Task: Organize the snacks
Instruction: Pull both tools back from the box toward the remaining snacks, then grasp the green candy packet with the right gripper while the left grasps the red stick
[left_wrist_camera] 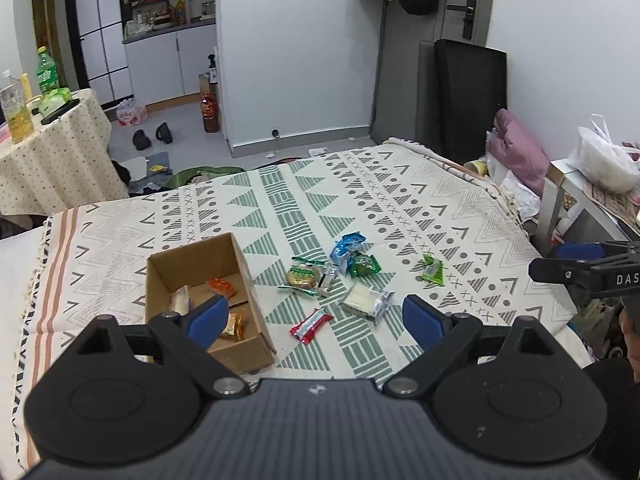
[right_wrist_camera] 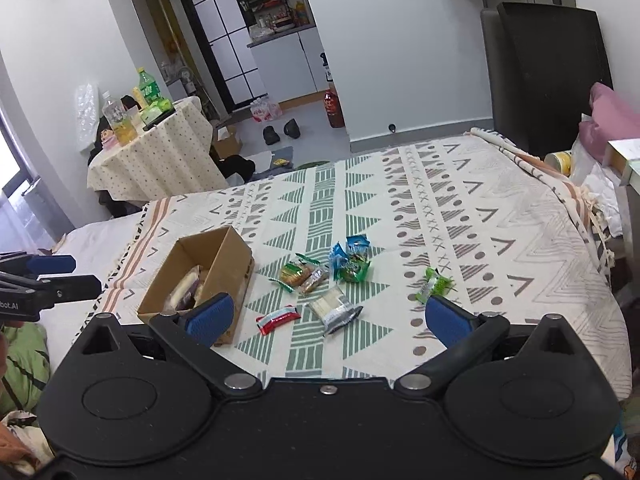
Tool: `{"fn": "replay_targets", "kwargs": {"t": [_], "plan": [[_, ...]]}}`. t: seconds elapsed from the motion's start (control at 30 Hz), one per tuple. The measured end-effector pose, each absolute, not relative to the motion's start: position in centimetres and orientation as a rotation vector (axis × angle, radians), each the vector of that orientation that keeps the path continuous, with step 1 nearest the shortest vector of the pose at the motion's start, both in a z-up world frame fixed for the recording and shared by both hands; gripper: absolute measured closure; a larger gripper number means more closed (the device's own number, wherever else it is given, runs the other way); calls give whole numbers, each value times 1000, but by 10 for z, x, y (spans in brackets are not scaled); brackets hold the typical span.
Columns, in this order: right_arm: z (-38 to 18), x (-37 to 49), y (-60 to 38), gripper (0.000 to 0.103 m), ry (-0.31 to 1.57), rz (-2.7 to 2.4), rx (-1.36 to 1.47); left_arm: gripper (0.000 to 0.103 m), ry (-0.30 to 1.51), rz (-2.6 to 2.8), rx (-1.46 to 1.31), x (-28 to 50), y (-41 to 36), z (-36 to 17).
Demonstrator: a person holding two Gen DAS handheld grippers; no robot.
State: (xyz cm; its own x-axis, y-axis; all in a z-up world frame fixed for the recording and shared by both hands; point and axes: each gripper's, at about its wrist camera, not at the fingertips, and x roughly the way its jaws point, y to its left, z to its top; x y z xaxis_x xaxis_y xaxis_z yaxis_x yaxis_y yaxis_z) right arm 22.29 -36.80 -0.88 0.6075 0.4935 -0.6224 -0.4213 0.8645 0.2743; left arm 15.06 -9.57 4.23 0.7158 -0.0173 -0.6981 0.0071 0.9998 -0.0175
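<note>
Snacks scattered on a patterned bedspread beside a half-filled cardboard box, both grippers held wide open above them.

The loose snacks lie in a cluster on the bedspread (left_wrist_camera: 460, 216) just right of the box (left_wrist_camera: 200, 268): a red packet (left_wrist_camera: 310, 325) nearest the camera, a clear-wrapped white bar (left_wrist_camera: 366, 301) beside it, a round biscuit pack (left_wrist_camera: 303, 276), a dark green packet (left_wrist_camera: 365, 265) touching a blue packet (left_wrist_camera: 347, 249), and a light green packet (left_wrist_camera: 433, 269) lying apart to the right. Inside the box are an orange packet (left_wrist_camera: 221, 286), a gold one (left_wrist_camera: 234, 326) and a pale wrapped piece (left_wrist_camera: 181, 300). The left gripper (left_wrist_camera: 316, 320) hangs over the box's near corner and the red packet, jaws spread wide, holding nothing. The right gripper (right_wrist_camera: 328, 318) hovers over the same cluster, jaws equally wide and empty. A round table (right_wrist_camera: 168, 160) with bottles stands well beyond the bed.
</note>
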Motion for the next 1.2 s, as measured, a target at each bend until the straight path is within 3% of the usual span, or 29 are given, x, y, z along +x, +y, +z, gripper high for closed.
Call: {"fn": "replay_targets", "kwargs": {"t": [0.63, 0.9, 1.2], "plan": [[-52, 238, -387, 1, 757, 385, 56, 10, 759, -60, -58, 198, -98, -28], [-84, 263, -385, 21, 817, 319, 115, 11, 765, -106, -74, 218, -98, -66], [-108, 285, -362, 27, 827, 307, 71, 18, 761, -140, -121, 238, -89, -98]]}}
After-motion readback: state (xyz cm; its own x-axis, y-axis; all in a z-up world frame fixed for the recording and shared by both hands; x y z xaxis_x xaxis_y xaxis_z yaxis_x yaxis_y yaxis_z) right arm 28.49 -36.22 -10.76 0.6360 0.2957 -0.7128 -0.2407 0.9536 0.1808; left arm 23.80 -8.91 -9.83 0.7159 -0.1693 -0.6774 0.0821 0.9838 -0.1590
